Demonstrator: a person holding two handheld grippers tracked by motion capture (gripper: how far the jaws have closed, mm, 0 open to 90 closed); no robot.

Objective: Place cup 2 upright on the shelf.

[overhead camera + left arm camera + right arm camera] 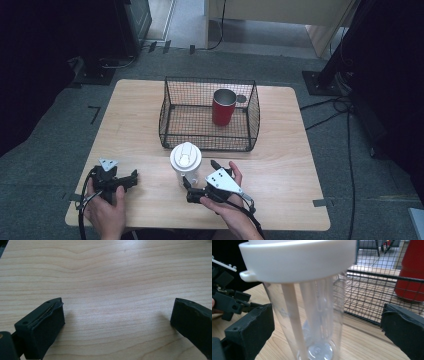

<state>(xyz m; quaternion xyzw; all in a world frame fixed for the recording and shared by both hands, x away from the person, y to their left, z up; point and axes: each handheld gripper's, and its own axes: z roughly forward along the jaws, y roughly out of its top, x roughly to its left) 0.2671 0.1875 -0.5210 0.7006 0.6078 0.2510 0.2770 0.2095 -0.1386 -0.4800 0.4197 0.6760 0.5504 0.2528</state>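
Note:
A clear tumbler (186, 161) with a white lid (297, 260) stands on the wooden table (280, 165), just in front of a black wire basket (205, 142). My right gripper (200, 173) is open, its jaws on either side of the tumbler (312, 315) low down, the left jaw closer to it. A red metal cup (223, 107) stands upright inside the basket, toward its back right. My left gripper (134, 177) rests near the table's front left, open, with only bare wood (112, 270) between its jaws (118, 307).
The basket's mesh wall (367, 297) rises right behind the tumbler, with the red cup (412, 272) beyond it. The left gripper (227, 297) lies to the tumbler's left. Cables, stands and dark equipment ring the table on the floor.

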